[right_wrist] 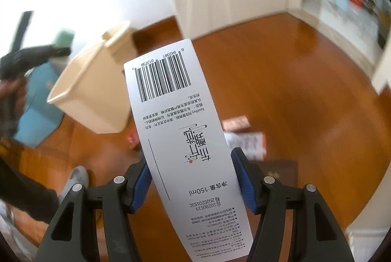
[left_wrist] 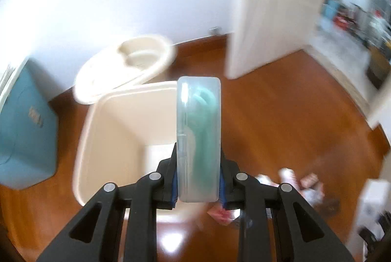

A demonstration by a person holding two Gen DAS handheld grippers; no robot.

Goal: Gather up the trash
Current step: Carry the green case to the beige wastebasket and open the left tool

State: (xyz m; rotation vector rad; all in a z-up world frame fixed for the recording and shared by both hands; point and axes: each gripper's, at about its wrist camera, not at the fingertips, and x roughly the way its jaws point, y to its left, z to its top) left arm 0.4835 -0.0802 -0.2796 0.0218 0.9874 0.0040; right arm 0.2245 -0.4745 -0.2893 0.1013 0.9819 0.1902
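Observation:
My left gripper is shut on a translucent plastic case with green contents, held on edge above the front right rim of the open cream trash bin. The bin's lid stands flipped up behind it. In the right wrist view, my right gripper is shut on a white carton with a barcode and printed text. The same cream bin shows to its left, with the other hand and gripper above it. Both grippers are lifted over the wooden floor.
Several pieces of litter lie on the wooden floor: wrappers in the left wrist view, small boxes and a brown square in the right. A blue box stands left of the bin. A white door stands behind.

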